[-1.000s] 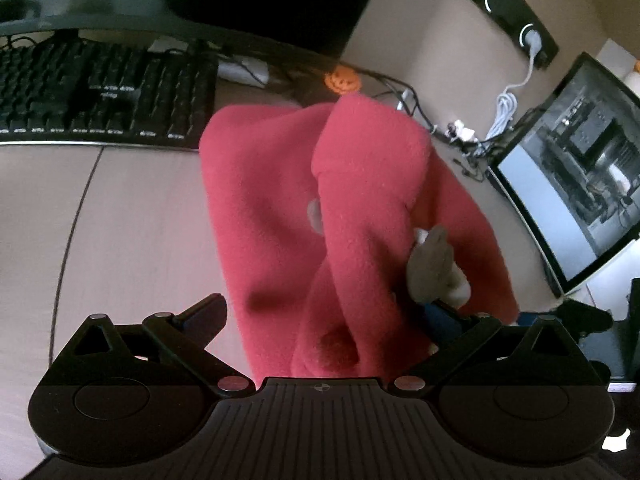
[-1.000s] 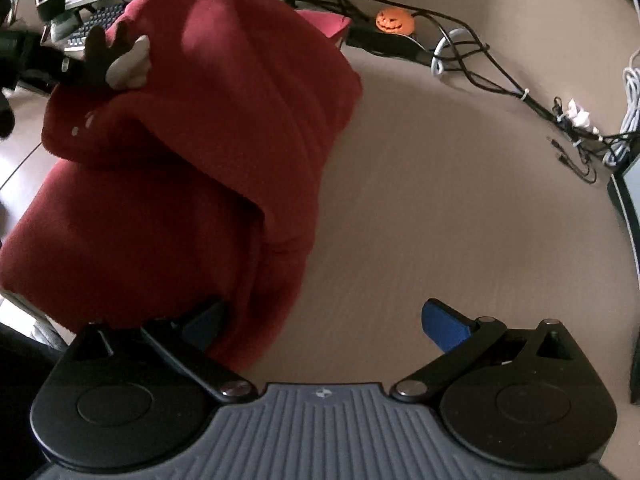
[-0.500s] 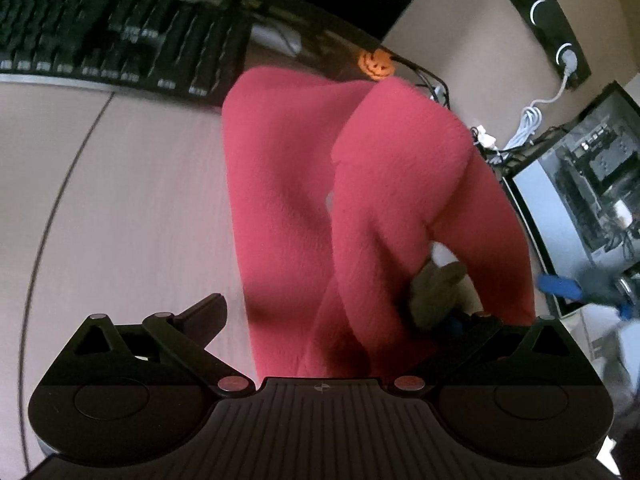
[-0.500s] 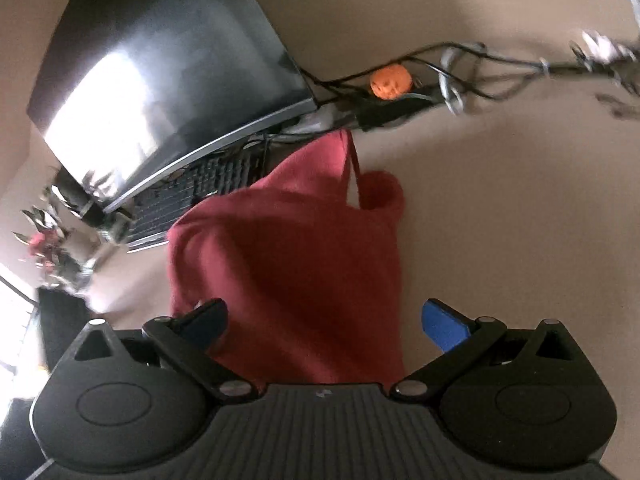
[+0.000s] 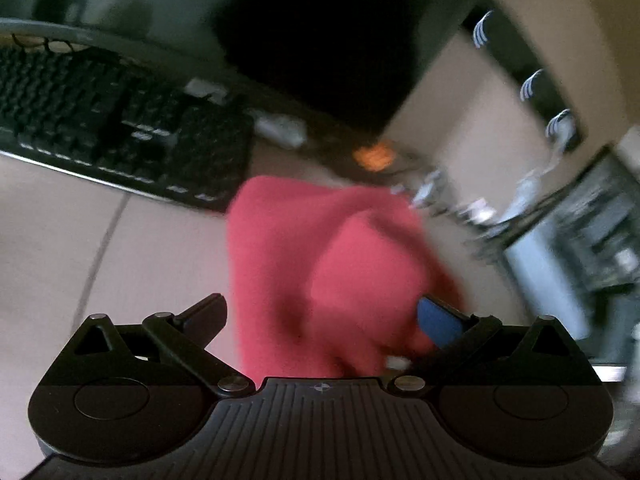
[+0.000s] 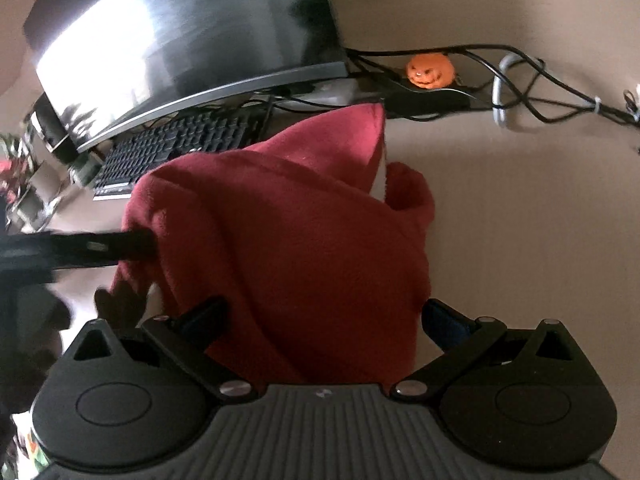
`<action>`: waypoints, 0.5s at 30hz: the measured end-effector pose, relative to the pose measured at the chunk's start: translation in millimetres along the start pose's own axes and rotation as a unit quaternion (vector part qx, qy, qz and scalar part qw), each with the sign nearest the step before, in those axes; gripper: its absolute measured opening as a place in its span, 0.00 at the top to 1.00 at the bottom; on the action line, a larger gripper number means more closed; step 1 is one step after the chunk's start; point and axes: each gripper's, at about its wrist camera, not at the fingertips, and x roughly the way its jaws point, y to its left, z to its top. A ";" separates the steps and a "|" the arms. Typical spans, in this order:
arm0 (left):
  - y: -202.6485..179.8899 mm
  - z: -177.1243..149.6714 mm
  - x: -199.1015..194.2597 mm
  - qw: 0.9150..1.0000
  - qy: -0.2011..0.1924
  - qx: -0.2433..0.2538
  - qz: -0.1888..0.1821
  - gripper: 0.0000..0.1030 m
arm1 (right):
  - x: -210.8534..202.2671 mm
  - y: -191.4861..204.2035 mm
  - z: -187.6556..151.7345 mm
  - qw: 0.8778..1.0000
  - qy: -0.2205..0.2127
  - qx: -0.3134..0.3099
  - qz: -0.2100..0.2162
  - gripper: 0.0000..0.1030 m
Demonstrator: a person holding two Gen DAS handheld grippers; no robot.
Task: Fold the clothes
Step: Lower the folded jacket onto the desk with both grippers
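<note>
Two tongs are working one red fleece garment (image 6: 304,240), and both are sitting with fingers apart now. The right tongs (image 6: 322,316) are straddling the near edge of the cloth, gap wide, fabric between the fingers but nothing pinched. The left tongs (image 5: 320,314) are also spread, the garment (image 5: 320,264) bunched just in front of them; that view is smeared with motion, so the tool is probably being swung.

What has changed: a second ago the cloth was hanging lifted and draped across the right view, a sleeve with a grey patch dangling near the left tool. Now it is lying as a humped pile on the table (image 6: 520,220), so a fold-over has likely just been dropped. The pile is looking lumpy, not flat, so I judge the fold is only part done and wants smoothing or a fresh grip.

In the right view a dark bar, apparently the left tool's finger, is reaching in from the left and touching the garment's left edge.

Further out: a black keyboard (image 6: 176,148) is sitting just behind the cloth, near enough to snag a dragged hem. A curved monitor (image 6: 180,48) is standing over it. An orange pumpkin toy (image 6: 430,70) and tangled cables (image 6: 540,76) are lying along the far table edge, well clear. A second screen (image 5: 580,248) is blurring past on the left view's right side.
</note>
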 end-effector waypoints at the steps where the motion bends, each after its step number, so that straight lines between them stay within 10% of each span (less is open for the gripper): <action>1: 1.1 -1.2 10.9 1.000 0.016 0.005 0.009 0.00 | 0.4 -1.9 -2.0 1.000 0.005 0.002 0.008 0.00; 15: 30.9 -10.7 54.0 0.989 0.076 -0.090 -0.090 0.00 | 16.7 -65.9 3.1 0.977 0.053 0.158 0.132 0.00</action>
